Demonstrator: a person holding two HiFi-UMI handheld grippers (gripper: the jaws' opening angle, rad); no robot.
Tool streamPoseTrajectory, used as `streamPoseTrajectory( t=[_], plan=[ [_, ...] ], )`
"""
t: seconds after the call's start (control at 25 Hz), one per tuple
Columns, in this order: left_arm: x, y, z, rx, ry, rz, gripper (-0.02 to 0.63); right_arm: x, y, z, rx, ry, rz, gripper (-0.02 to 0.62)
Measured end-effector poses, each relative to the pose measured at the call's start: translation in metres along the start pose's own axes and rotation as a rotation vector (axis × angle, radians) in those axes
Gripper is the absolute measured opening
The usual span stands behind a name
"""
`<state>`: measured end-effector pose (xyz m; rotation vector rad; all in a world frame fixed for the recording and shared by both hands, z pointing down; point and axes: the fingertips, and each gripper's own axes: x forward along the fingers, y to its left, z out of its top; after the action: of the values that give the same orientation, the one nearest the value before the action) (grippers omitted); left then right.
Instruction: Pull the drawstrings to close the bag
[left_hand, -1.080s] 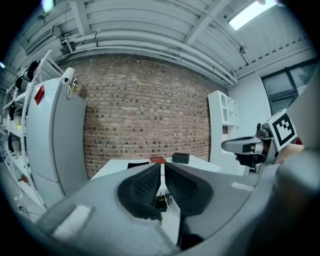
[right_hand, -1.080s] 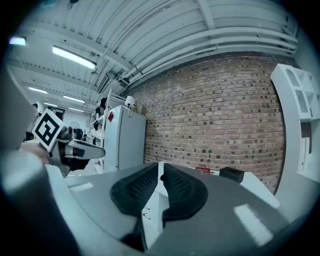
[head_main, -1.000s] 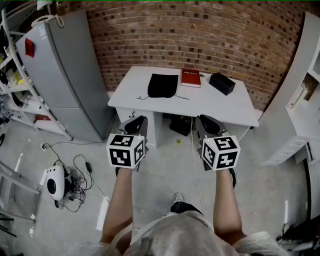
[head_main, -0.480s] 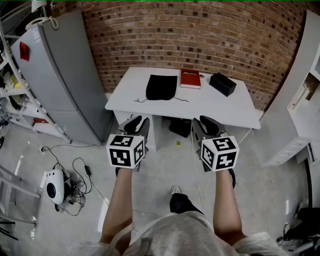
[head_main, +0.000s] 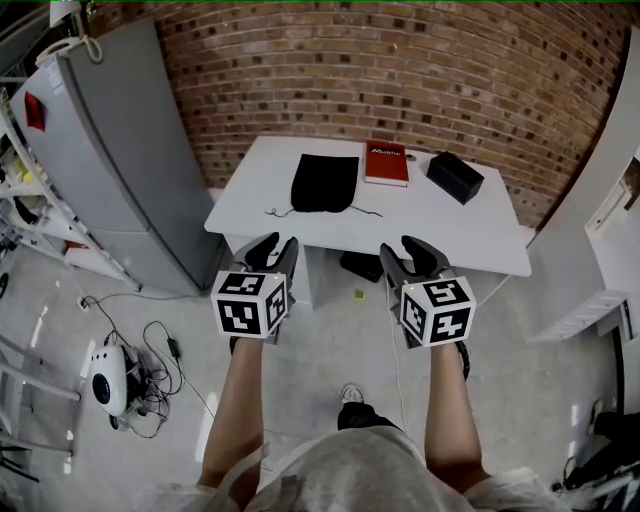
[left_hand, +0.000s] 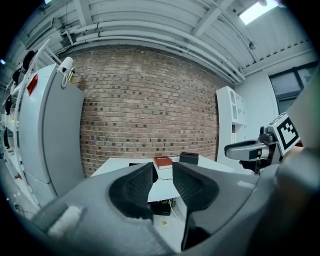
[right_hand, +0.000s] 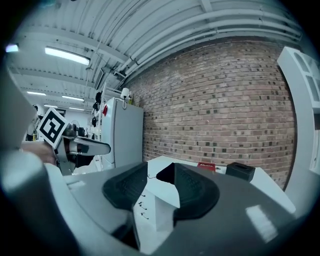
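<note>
Head view: left tool (head_main: 276, 242) and right tool (head_main: 402, 247) are just opening, empty, before the bag (head_main: 325, 183); each should be targeting one of the drawstrings (head_main: 277, 212) beside it.

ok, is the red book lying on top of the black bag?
No, the red book lies flat on the white table beside the black bag, not on it.

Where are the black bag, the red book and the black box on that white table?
black bag (head_main: 324, 183): head view, middle of the cloth.
red book (head_main: 386, 165): head view, middle of its cover.
black box (head_main: 455, 177): head view, its top face.
</note>
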<state>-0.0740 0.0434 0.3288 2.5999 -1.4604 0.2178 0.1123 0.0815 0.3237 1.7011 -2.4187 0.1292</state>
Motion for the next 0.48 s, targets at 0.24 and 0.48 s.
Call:
streamPoseTrajectory(
  t=[0.24,0.48],
  plan=[
    [0.044,0.014,0.006,-0.011,0.022,0.010,0.149,0.041,-0.024,0.002,0.004,0.029,0.022,0.186],
    [0.079,0.030,0.012,-0.014,0.033,0.038,0.150,0.081,-0.045,0.006,-0.003,0.047,0.050,0.193]
  ],
)
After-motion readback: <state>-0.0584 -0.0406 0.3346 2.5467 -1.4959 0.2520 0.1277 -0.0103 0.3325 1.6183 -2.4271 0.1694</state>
